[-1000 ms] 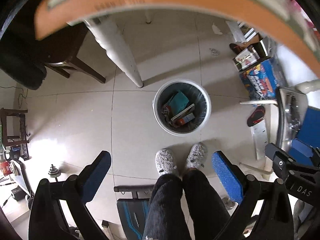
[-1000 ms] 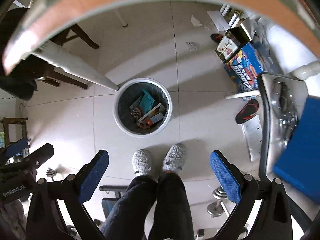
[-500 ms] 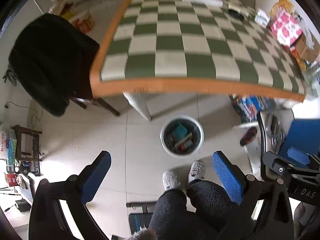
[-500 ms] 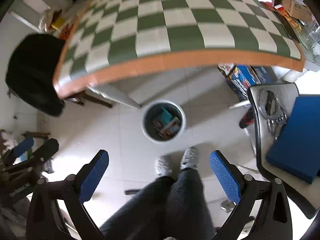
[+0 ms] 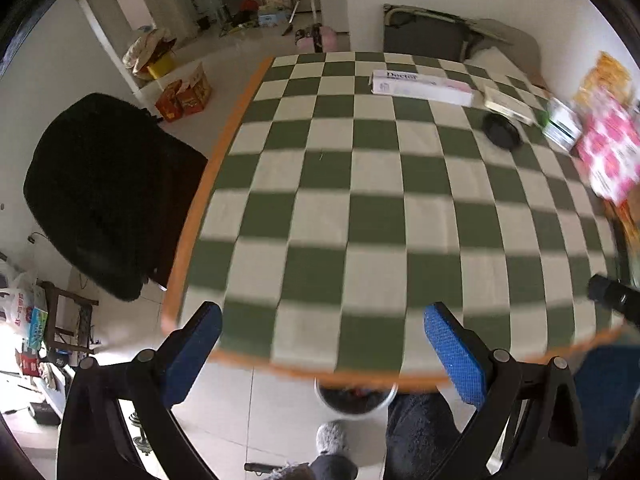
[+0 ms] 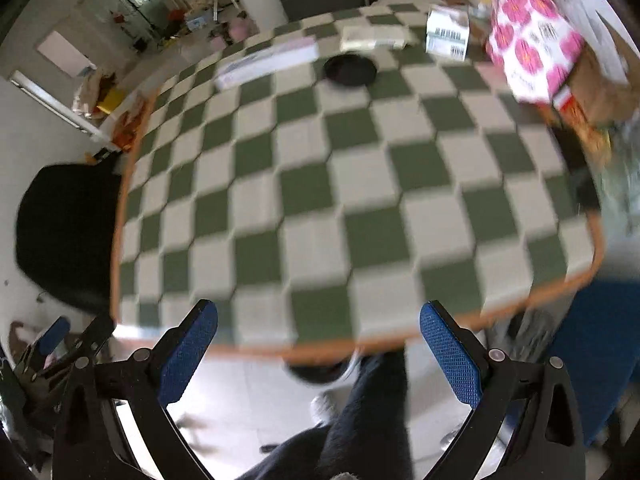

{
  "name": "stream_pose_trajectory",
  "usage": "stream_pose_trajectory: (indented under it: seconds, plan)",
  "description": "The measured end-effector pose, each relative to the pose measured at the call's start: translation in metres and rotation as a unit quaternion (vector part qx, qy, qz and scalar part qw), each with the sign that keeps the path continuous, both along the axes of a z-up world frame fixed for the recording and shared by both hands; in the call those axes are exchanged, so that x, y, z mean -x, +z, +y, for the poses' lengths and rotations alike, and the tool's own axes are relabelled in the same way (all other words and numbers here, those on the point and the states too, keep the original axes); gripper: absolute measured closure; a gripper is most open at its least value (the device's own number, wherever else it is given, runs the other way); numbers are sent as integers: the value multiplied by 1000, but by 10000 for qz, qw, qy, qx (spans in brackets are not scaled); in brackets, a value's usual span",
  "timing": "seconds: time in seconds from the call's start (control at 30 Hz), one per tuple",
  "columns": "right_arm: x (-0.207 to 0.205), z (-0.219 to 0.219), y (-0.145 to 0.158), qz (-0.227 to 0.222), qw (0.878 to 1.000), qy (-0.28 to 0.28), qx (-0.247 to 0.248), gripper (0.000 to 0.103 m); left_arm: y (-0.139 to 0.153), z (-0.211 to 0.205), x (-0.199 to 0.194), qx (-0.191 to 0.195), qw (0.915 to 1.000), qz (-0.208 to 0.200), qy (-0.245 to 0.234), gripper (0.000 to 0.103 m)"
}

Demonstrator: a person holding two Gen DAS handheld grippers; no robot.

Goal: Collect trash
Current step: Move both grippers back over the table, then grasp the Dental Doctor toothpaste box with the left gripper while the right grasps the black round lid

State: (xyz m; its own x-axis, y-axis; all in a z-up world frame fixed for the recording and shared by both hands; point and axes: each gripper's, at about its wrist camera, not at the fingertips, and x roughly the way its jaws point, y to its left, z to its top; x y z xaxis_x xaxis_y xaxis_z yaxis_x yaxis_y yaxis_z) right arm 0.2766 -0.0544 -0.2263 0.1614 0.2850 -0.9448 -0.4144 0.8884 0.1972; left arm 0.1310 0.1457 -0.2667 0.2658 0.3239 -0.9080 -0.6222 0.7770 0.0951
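Both grippers hang over the near edge of a table [image 5: 360, 208] covered in green and white checks with an orange border. The left gripper [image 5: 320, 352] has its blue pads spread wide with nothing between them; the right gripper [image 6: 318, 350] is spread the same way and also empty. At the table's far side lie a long white box [image 5: 420, 86], a black dish [image 5: 502, 132], a small white carton [image 6: 446, 34] and a pink-flowered box [image 6: 532, 44]. The bin [image 5: 354, 398] stands on the tiled floor under the near edge of the table, mostly hidden by it, with dark contents just showing. The person's legs [image 6: 372, 412] and a grey slipper [image 5: 331, 438] are just beside it. A black chair [image 5: 108, 188] stands at the table's left.
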Motion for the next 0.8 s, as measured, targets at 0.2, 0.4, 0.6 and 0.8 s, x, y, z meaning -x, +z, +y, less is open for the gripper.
stream_pose_trajectory:
  seconds: [0.2, 0.4, 0.6, 0.8]
  plan:
    - [-162, 49, -40, 260, 9991, -91, 322, 1, -32, 39, -117, 86, 9988, 442, 204, 0]
    - [-279, 118, -103, 536, 9959, 93, 720, 1, -68, 81, -214, 120, 9967, 764, 258, 0]
    - [-323, 165, -149, 699, 9913, 287, 1077, 1, -84, 107, -273, -227, 9934, 1065, -354, 0]
    - [-323, 170, -157, 632, 9890, 483, 1246, 13, -75, 109, -334, -1267, 9622, 1404, -1958, 0]
